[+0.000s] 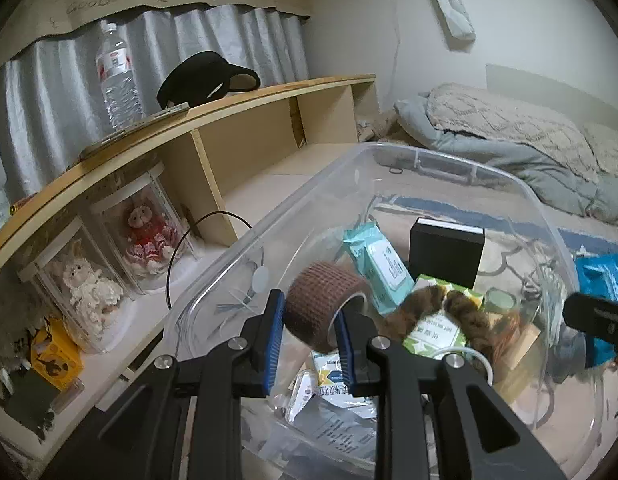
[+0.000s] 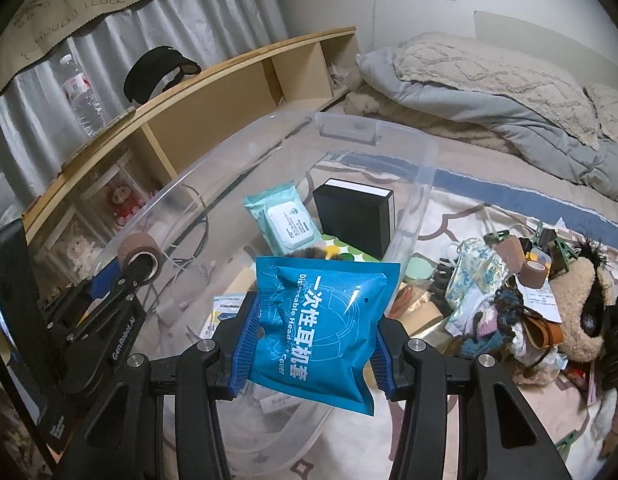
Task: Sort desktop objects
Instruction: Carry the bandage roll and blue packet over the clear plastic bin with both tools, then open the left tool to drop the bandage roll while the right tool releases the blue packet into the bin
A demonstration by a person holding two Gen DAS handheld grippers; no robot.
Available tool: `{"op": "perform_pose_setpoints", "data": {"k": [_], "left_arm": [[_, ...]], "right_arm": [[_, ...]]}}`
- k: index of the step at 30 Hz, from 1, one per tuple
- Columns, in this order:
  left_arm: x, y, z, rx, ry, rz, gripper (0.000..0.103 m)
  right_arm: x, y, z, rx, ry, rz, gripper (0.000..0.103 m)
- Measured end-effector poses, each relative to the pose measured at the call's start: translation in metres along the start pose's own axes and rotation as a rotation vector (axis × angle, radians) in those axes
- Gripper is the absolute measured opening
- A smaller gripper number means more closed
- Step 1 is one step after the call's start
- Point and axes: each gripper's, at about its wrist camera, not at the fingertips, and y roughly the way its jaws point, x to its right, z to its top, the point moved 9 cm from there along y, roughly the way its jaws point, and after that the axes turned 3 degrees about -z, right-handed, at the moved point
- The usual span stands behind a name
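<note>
Evidently the left gripper [image 1: 309, 322] clamps a brown bandage roll [image 1: 323, 304], light and squashy, across its width; the right gripper [image 2: 309, 344] pinches a blue pouch [image 2: 323, 328], limp and slippery, by both edges.

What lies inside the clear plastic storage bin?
Inside the clear plastic storage bin: a mint wet-wipes pack, a black square box, a green-dotted packet under brown braided hair, and papers. The blue pouch hides more.

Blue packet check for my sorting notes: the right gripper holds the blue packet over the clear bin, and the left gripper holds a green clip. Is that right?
Not quite. The left gripper holds a brown bandage roll, not a green clip, as the left wrist view shows. The right gripper does hold the blue packet over the clear bin.
</note>
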Motion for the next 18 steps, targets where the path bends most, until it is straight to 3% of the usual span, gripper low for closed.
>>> {"op": "perform_pose_setpoints", "data": {"k": [6,18], "left_arm": [[0.004,-0.001,-0.006,-0.017,0.088,0.028,0.025],[0.011,-0.002,-0.007,-0.019,0.104,-0.006,0.025]], "right_arm": [[-0.002,0.003,-0.001,-0.009,-0.004,-0.007,0.05],[-0.001,0.006,-0.002,-0.018,0.009,-0.009,0.05]]}}
